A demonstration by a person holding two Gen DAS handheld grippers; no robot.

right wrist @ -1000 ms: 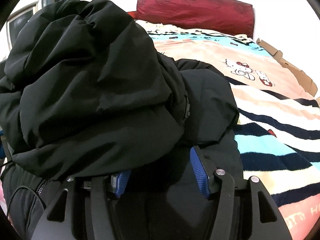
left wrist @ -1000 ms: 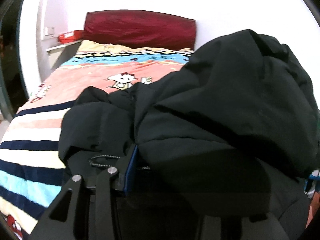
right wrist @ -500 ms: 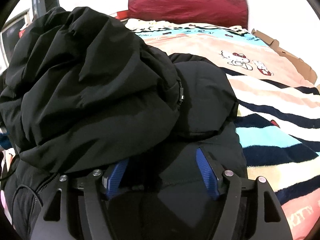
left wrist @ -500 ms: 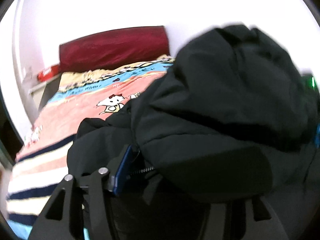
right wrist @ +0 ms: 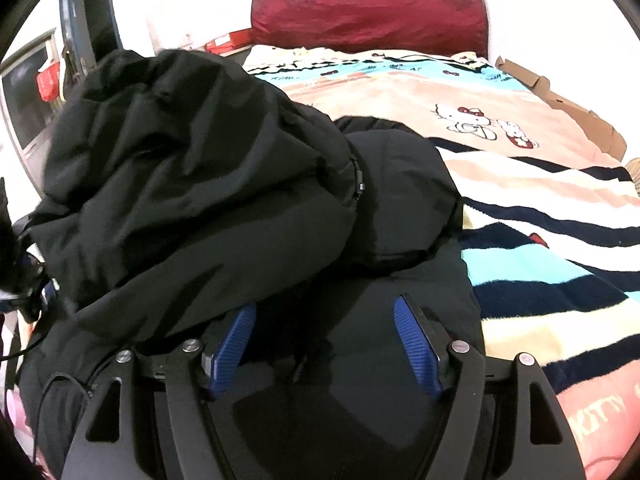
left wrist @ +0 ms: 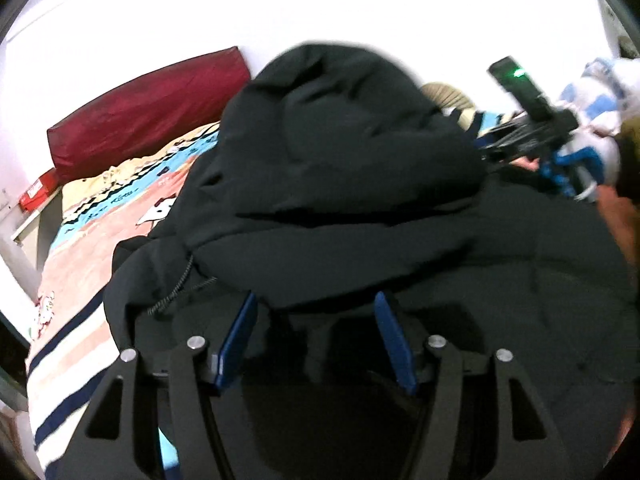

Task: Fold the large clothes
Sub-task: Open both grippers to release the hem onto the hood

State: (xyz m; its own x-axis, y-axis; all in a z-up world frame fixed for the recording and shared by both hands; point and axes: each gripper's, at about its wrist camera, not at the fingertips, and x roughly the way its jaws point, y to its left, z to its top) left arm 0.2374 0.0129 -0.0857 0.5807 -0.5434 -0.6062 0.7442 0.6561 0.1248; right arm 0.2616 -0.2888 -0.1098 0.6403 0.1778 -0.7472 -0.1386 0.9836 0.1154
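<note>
Black padded fabric fills the middle of both views: the jacket [left wrist: 352, 208] lies heaped on the striped cartoon-cat blanket [right wrist: 540, 216], its bulk bunched toward the left half of the right wrist frame and the centre of the left wrist frame. At the bottom centre of the left wrist view, the left gripper [left wrist: 316, 320] stands with its blue pads spread wide, fabric beneath and between them but nothing pinched. The right gripper [right wrist: 324, 320], bottom centre of its own frame, is likewise wide apart over the jacket's lower edge. A dark red headboard cushion [right wrist: 368, 16] spans the top of the frame.
</note>
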